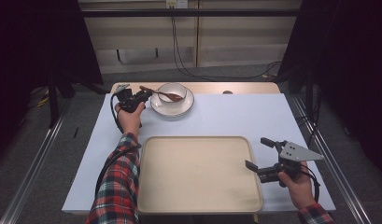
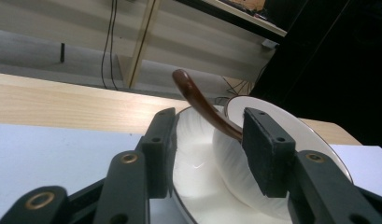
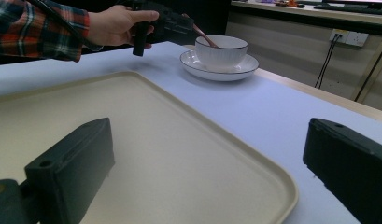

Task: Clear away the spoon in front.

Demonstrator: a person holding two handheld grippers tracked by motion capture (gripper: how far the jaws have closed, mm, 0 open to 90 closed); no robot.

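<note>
A white bowl [image 1: 173,90] stands on a white plate [image 1: 187,107] at the table's far side, with a brown spoon [image 1: 168,96] resting in it, handle toward the left. My left gripper [image 1: 145,96] is at that handle. In the left gripper view its jaws stand apart on either side of the spoon [image 2: 201,101], which runs close to the right jaw, in front of the bowl [image 2: 229,164]. My right gripper [image 1: 257,153] is wide open over the right rim of a beige tray [image 1: 198,175], holding nothing; the right gripper view shows the tray [image 3: 132,135] below its jaws.
A pale blue mat [image 1: 235,116] covers the wooden table [image 1: 244,87]. The tray has nothing on it. Dark curtains and cables lie beyond the far edge. The person's plaid sleeve [image 1: 116,186] runs along the tray's left side.
</note>
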